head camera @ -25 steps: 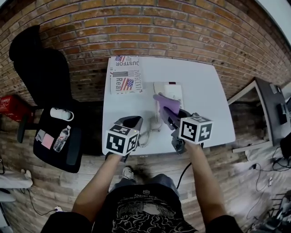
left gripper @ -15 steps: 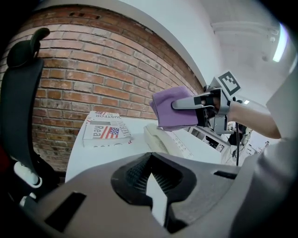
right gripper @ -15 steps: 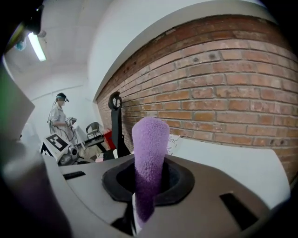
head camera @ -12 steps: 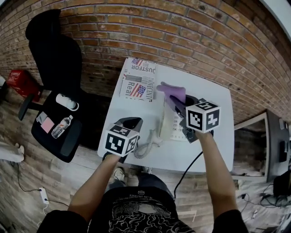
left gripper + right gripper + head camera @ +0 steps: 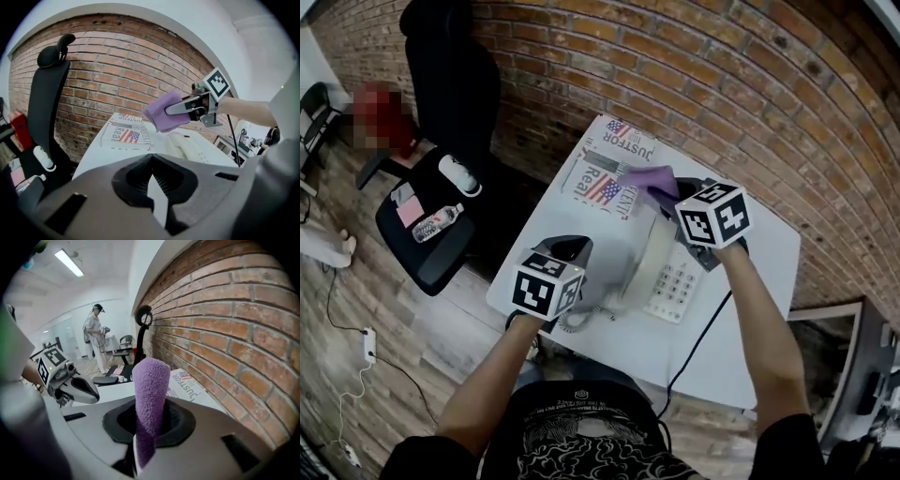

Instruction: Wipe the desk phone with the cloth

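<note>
Right gripper point(image 5: 145, 427) is clamped on the purple microfibre cloth point(image 5: 151, 390), which stands up out of the jaws as a fat folded roll. From the left gripper view the cloth point(image 5: 164, 111) hangs in the air above the far end of the desk phone point(image 5: 187, 147), not touching it. Left gripper point(image 5: 150, 176) is low at the near table edge, jaws drawn together with nothing between them. The phone point(image 5: 670, 277) lies on the white table point(image 5: 741, 319), handset point(image 5: 645, 258) cradled and coiled cord point(image 5: 581, 317) trailing toward me, with a newspaper point(image 5: 609, 173) beyond it. My read is that the cloth is soft and will drag, while the phone is light plastic and likely to slide. I'd pin the base edge with the left, clear of keys and handset.
</note>
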A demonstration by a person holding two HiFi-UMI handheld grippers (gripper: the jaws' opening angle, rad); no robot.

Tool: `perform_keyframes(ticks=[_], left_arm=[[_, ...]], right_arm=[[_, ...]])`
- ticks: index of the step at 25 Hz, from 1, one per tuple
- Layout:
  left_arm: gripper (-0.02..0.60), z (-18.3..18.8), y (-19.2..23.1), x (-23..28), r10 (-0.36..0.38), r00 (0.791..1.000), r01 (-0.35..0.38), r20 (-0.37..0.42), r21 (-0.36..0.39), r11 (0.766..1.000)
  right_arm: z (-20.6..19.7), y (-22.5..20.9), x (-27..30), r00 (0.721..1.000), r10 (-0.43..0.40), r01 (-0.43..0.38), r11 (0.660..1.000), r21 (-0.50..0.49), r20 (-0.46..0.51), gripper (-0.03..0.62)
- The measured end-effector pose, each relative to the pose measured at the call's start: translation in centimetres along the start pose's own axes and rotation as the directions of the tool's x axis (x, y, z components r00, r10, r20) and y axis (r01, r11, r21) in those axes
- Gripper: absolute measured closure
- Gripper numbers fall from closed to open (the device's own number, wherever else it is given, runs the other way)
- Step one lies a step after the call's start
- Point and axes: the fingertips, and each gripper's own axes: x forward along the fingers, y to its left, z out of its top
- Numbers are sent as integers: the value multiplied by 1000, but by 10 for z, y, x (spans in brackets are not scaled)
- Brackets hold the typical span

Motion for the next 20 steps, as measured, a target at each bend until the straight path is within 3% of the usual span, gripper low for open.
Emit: perform_keyframes(ticks=[4,7,13,20], left_arm=[[575,0,13,-6,84,996,-83,22,-38,996],[575,-3,19,-12,136,990,-133,33,-71,989],[575,-14,22,-21,195,980,-189,38,-118,975],[575,-19,18,-26,195,980,-189,43,-124,974]], right_arm=[[-6,-3,24,987,94,-117,978,-175,-134,550],[-14,5,36,956,174,-232,942,-244,-236,550],[-46,24,51,843,273,-446,836,-319,-464,551],[-71,46,53,713,255,-578,740,-343,-653,551]])
